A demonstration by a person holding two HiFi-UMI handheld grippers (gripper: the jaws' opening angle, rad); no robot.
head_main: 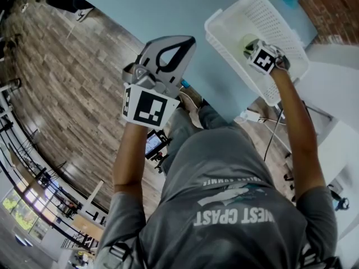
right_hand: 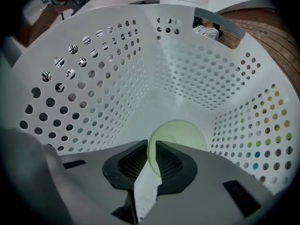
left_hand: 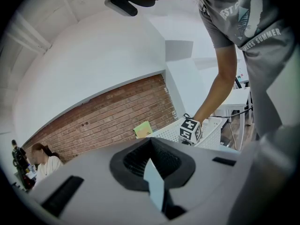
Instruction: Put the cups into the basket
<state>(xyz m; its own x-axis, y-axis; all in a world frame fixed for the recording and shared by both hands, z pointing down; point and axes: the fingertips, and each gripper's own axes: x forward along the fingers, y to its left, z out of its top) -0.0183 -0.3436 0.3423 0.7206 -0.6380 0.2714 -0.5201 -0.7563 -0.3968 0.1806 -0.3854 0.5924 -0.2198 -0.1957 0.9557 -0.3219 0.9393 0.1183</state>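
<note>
Status: one cup point(right_hand: 180, 134) is in the basket point(head_main: 223, 48), low down near a corner of the floor. It's pale green and tilted, with a round end toward the right gripper's camera; can't tell if that's mouth or base. Right gripper point(right_hand: 149, 148) is reached down inside the basket. Its fingers point(right_hand: 131, 162) stand at a narrow gap with the cup's rim wall in that gap, and the pads look to be on it. So I read the cup as held, not yet let go. Whether the cup touches the basket floor I can't tell. Left gripper point(left_hand: 151, 149) is held up off the worktop point(head_main: 157, 10), well apart from the basket. Its fingers are closed tip to tip with nothing between them. Basket contents: that one cup, nothing else visible on the floor or against the perforated walls. The basket sits on the light blue worktop near its edge. Progress, my read: this cup's transfer is nearly done, only release and pull-out left. No other cup shows in any view, and the stretch of worktop in the head view shows none. So I can't say how many are left to move. If this is the last one, the task ends at release.
</note>
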